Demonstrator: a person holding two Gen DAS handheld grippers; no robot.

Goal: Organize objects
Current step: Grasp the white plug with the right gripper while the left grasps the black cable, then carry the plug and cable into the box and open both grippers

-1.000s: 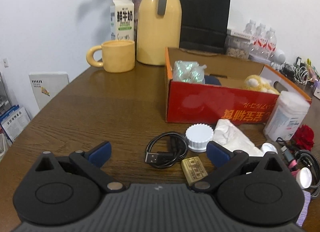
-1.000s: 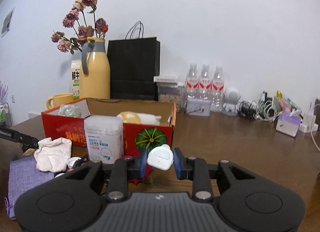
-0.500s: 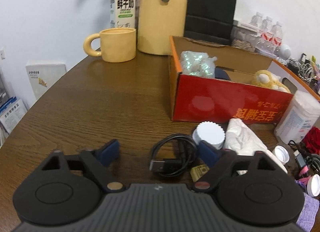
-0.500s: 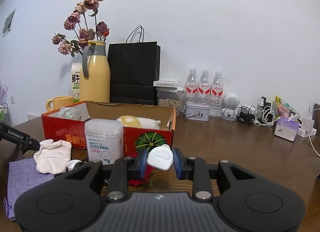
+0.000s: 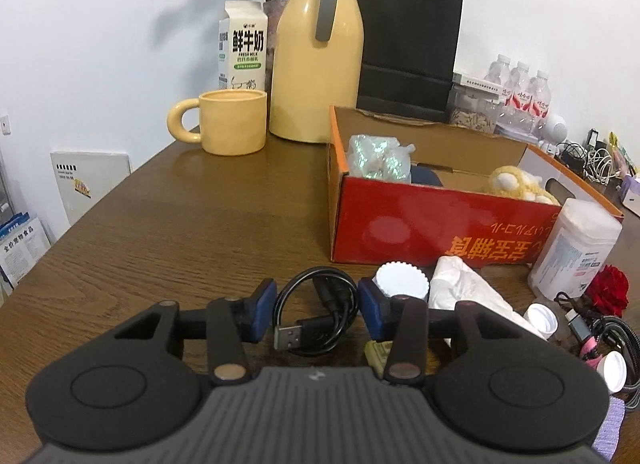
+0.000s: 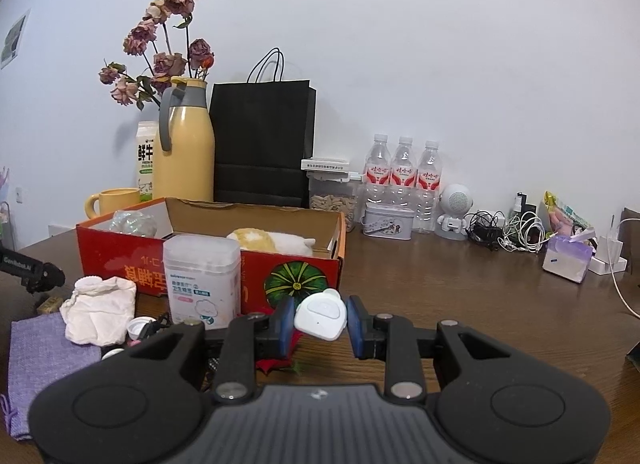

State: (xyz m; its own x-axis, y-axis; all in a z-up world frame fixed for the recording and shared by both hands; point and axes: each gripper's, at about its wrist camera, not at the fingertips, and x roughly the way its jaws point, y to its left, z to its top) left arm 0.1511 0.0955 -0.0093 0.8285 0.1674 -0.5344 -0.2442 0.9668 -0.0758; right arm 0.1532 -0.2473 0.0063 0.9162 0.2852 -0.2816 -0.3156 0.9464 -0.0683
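The left gripper [image 5: 316,306] points down at the brown wooden table [image 5: 168,232], its blue-padded jaws closing with a coiled black USB cable [image 5: 316,314] lying between them; the pads do not yet press on the coil, which rests flat on the wood near the table's front edge. Just right of the right-hand pad sits a round white ribbed cap [image 5: 401,284], beside it a crumpled white cloth [image 5: 464,292], and under that finger a small tan block [image 5: 376,354] shows partly. Beyond these stands the open red cardboard box [image 5: 432,232], holding a shiny wrapped bundle [image 5: 378,159] at its left end and a yellow plush toy [image 5: 514,183] toward its right. The right gripper [image 6: 320,318] is clamped on a small white rounded plastic device [image 6: 321,315], held clear above the table in front of the box's right corner. A white lidded cotton-swab tub [image 6: 202,278] stands against the box front. A yellow mug [image 5: 232,121] and tall yellow thermos jug [image 5: 316,63] stand toward the table's far edge.
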